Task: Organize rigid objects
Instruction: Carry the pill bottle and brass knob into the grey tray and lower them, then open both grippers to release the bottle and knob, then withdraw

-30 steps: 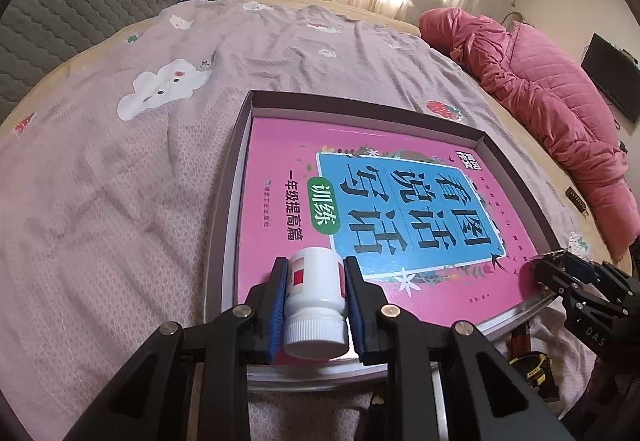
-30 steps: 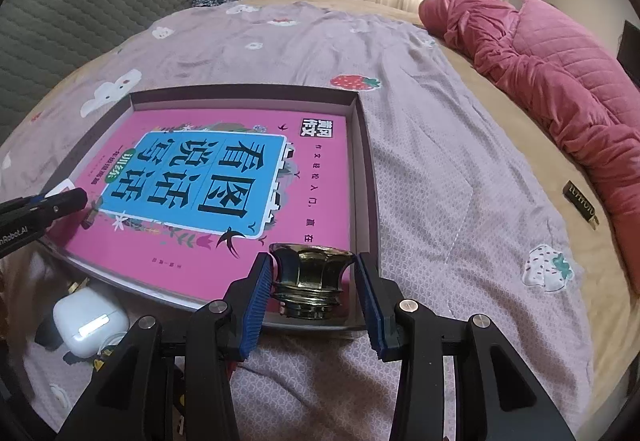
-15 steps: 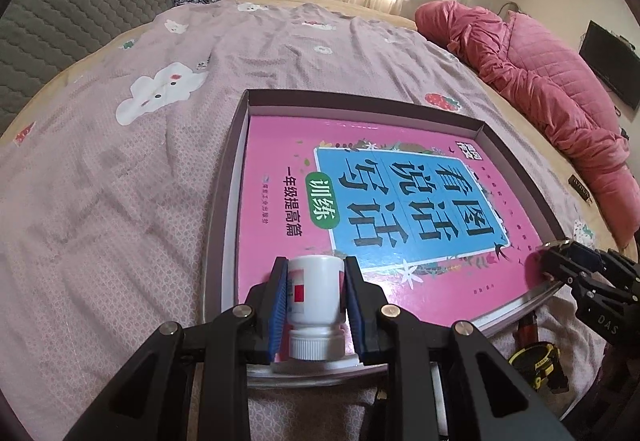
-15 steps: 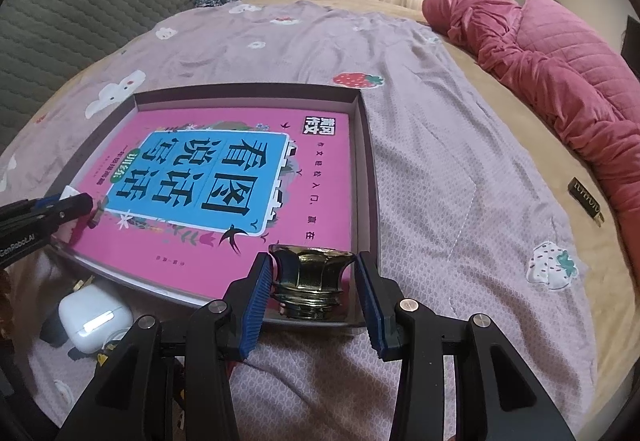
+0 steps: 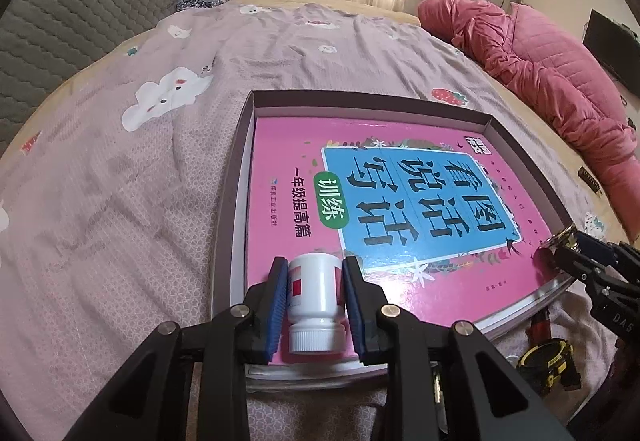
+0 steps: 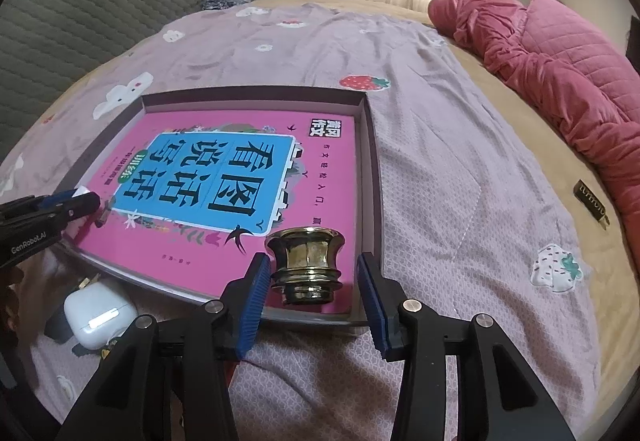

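Right gripper [image 6: 310,273] jaws just opened, pads now parted from brass cup [image 6: 306,265], left standing on pink book [image 6: 240,177] in box [image 6: 370,169]. White bottle [image 5: 314,299] still clamped by left gripper [image 5: 314,281] over book's near corner.

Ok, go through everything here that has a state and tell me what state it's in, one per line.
left gripper: shut on the white bottle.
white bottle: capped, lying on the pink book.
right gripper: jaws just opened, pads clear of the brass holder.
brass holder: standing on the book.
box: open, lidless.
pink book: closed.
earbud case: closed.

White bottle [image 5: 314,295] in left gripper [image 5: 314,305]
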The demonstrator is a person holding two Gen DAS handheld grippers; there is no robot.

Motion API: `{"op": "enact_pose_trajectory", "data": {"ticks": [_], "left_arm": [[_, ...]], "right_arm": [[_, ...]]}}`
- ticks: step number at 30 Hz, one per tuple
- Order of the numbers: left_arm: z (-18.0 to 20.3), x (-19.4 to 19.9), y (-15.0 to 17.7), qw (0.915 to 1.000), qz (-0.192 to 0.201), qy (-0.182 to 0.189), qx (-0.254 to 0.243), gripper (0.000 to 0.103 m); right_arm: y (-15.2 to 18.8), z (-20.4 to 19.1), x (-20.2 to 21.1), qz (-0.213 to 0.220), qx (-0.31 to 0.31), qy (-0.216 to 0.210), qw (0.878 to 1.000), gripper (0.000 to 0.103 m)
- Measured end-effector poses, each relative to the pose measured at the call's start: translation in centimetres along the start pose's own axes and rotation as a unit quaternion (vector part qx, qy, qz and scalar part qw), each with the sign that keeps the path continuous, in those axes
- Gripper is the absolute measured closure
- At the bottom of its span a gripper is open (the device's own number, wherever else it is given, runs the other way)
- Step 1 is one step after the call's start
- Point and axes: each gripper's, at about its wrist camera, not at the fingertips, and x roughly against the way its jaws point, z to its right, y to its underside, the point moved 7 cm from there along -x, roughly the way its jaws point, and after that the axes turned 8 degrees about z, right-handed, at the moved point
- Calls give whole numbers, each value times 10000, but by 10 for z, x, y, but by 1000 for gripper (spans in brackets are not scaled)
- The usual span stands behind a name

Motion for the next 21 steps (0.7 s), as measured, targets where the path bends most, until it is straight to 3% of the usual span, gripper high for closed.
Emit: {"op": "enact_pose_trajectory", "data": {"ticks": [6, 21], "left_arm": [[1, 3, 2, 10000, -22, 56, 46, 75], [11, 25, 9, 9999, 101, 43, -106, 60]], "right_arm": [[-1, -3, 2, 41, 50, -45, 10000, 50], [-3, -1, 10, 213, 70, -143, 9996, 48]]}}
